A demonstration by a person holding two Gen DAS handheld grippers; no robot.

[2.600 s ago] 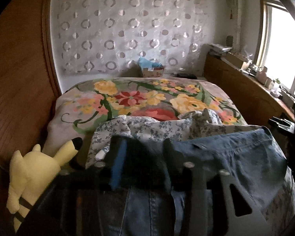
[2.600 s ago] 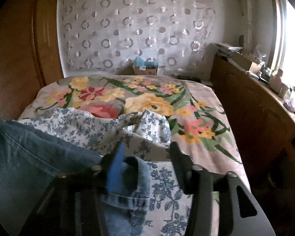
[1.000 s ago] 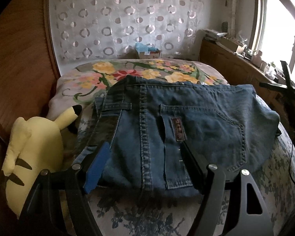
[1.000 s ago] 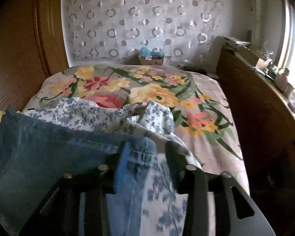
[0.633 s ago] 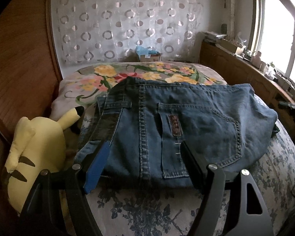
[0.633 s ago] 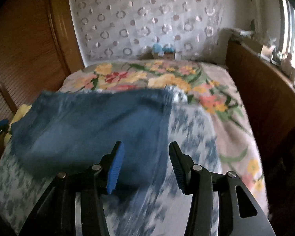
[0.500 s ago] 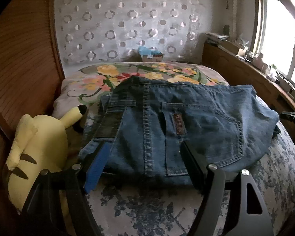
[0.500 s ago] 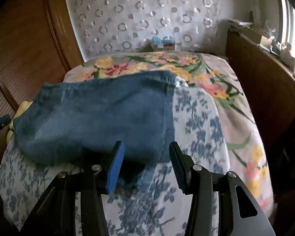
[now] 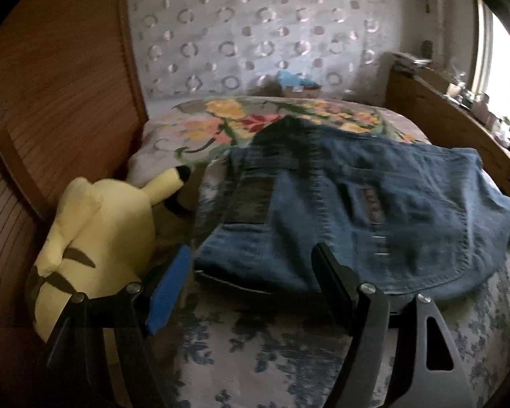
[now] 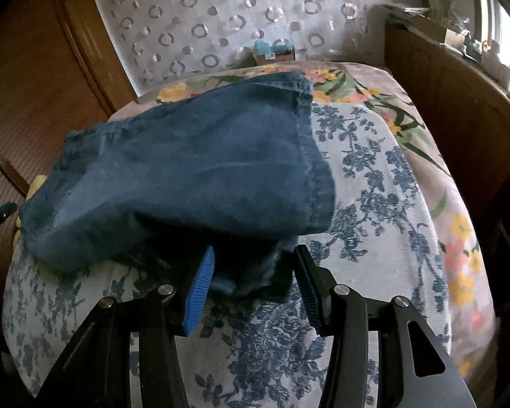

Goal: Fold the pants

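Jeans point(image 9: 374, 210) lie folded on the bed point(image 10: 374, 176), beside the plush point(image 9: 98, 227). Both my tongs, left point(image 9: 248, 282) & right point(image 10: 253, 282), gape empty. Loose hem under the fold's right end could snag, undoing it.

- The pants point(image 9: 374, 210) are seen in faded blue denim, with a dark patch point(image 9: 251, 200) by the waistband.
- A blue-flowered white sheet point(image 10: 374, 183) is spread under them.
- The bedspread point(image 9: 221, 119) is patterned with yellow, red and pink flowers on green stems.
- The plush toy point(image 9: 98, 231) is yellow, with black ear tips.
- The curtain point(image 9: 255, 34) is pale, printed with rings.
- The left gripper point(image 9: 248, 285) carries one blue pad and one black.
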